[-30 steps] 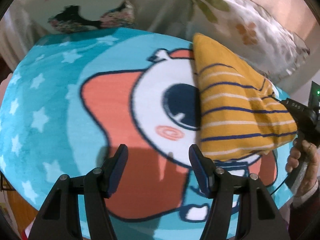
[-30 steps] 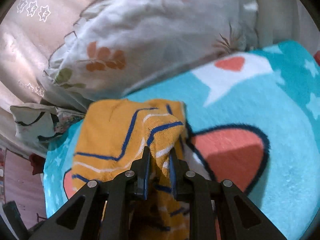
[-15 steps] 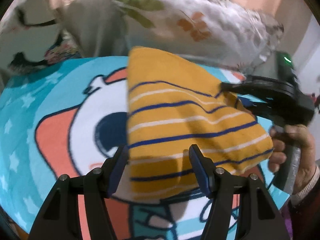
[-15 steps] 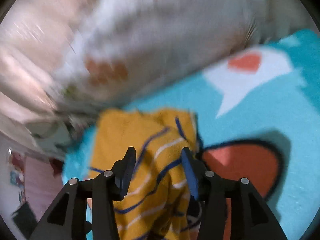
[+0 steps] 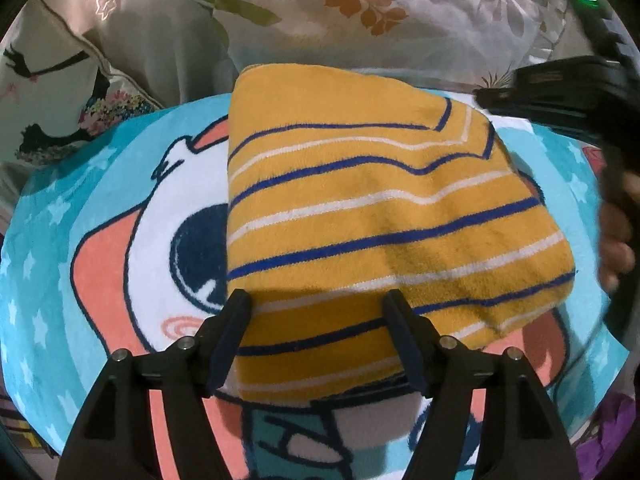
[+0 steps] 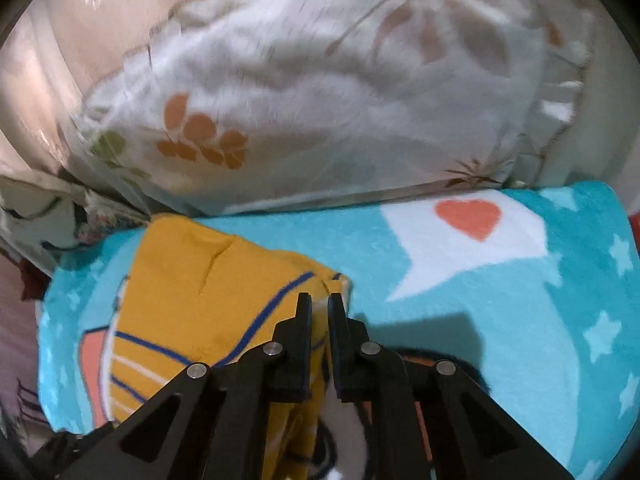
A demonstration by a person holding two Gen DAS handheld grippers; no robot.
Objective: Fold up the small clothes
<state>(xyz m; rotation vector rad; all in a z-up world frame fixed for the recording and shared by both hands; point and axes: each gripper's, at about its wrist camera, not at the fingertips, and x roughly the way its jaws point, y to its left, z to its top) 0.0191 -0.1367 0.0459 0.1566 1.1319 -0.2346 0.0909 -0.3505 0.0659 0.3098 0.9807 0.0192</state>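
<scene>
Under everything you have one turquoise fleece blanket printed with white stars and a cartoon figure [image 5: 120, 248], with one white speech bubble holding one coral heart in the right wrist view. Behind it lie two pillows: one large white pillow printed with orange and green leaves [image 5: 360, 20], and one smaller cream pillow with a dark floral print [image 5: 60, 92] off to its left. On the blanket sits the one piece of clothing, a mustard-yellow fleece garment with blue and white stripes [image 5: 360, 208], folded into a thick, roughly square bundle whose far edge reaches the foot of the leafy pillow. Your left claw [image 5: 316, 340] stands wide, having just opened a little further, its two blue-padded fingers [image 5: 230, 340] straddling the garment's near edge without pressing on it. Your right claw [image 6: 319, 312] has just snapped narrow, its two fingers almost together at the garment's far right corner; whether any cloth is caught between them cannot be told. Your right hand [image 5: 616, 236] shows blurred at the left view's right edge, on the black handle.
</scene>
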